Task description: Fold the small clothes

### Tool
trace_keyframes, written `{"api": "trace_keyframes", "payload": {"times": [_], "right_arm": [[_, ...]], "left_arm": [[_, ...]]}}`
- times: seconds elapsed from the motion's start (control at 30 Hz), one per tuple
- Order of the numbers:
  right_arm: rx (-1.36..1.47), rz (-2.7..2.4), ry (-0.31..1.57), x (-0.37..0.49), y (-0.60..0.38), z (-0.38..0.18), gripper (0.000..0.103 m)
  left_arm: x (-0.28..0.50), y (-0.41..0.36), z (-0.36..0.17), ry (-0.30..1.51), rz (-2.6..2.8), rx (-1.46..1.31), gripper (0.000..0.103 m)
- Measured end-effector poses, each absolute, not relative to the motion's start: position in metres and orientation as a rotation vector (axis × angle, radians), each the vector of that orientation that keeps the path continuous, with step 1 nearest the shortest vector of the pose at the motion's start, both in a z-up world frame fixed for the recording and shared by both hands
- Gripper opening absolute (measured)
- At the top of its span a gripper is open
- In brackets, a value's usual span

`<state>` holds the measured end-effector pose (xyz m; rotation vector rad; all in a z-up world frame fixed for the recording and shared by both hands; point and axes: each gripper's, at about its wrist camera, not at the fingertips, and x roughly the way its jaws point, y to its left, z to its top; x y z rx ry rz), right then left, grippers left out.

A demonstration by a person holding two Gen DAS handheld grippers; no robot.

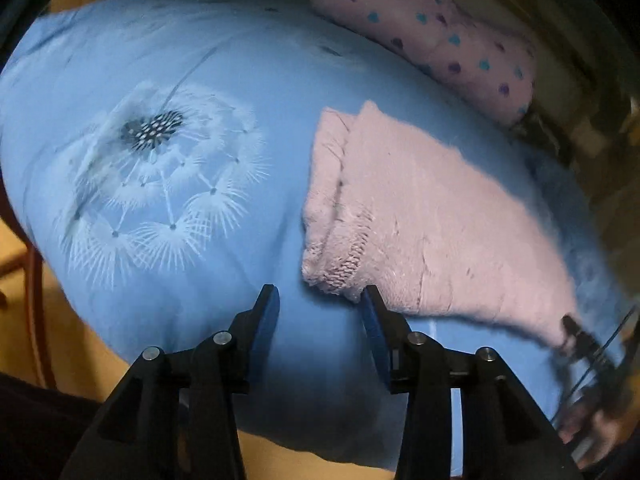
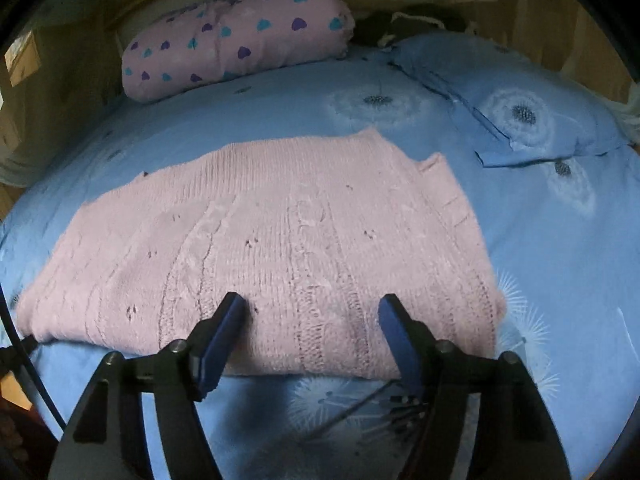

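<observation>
A pink knitted sweater (image 2: pixel 280 248) lies folded on the blue dandelion-print bedspread (image 2: pixel 540 280). In the left wrist view the sweater (image 1: pixel 420 220) lies to the right, its folded end toward the camera. My left gripper (image 1: pixel 320 296) is open and empty, just in front of the sweater's near corner, its right finger close to the knit edge. My right gripper (image 2: pixel 314 304) is open and empty above the sweater's near edge. The right gripper also shows blurred at the sweater's far corner in the left wrist view (image 1: pixel 580 336).
A pink roll of bedding with blue and purple hearts (image 2: pixel 236 36) lies at the back of the bed, also in the left wrist view (image 1: pixel 432 28). A blue pillow (image 2: pixel 520 112) sits at the right. The bed edge and wooden floor (image 1: pixel 72 340) are at the left.
</observation>
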<state>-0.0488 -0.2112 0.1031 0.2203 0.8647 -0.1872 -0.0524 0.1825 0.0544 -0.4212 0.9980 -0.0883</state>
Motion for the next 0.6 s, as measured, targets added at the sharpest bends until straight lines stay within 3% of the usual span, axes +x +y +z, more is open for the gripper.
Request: {"api": "trace_keyframes", "payload": {"times": [0.07, 0.13, 0.2, 0.23, 0.43, 0.53, 0.6], "right_arm": [[0.230, -0.225, 0.834, -0.052, -0.217, 0.111, 0.075], [0.297, -0.272, 0.800, -0.059, -0.233, 0.117, 0.087], [0.371, -0.334, 0.799, -0.063, -0.251, 0.117, 0.093], [0.396, -0.396, 0.811, -0.065, -0.262, 0.115, 0.095], [0.703, -0.485, 0.863, -0.076, -0.314, 0.082, 0.098], [0.869, -0.308, 0.774, -0.074, -0.321, 0.076, 0.098], [1.019, -0.154, 0.741, -0.069, -0.325, 0.065, 0.093]], "left_arm": [[-0.055, 0.187, 0.058, 1.008, -0.114, -0.487, 0.024], [-0.062, 0.194, 0.057, 0.989, -0.218, -0.638, 0.029], [-0.066, 0.199, 0.057, 0.975, -0.245, -0.680, 0.043], [-0.067, 0.204, 0.057, 0.960, -0.237, -0.696, 0.045], [-0.060, 0.238, 0.033, 0.964, -0.238, -0.999, 0.050], [-0.042, 0.238, 0.024, 0.995, -0.239, -1.021, 0.050], [-0.038, 0.231, 0.026, 1.011, -0.235, -0.983, 0.054]]}}
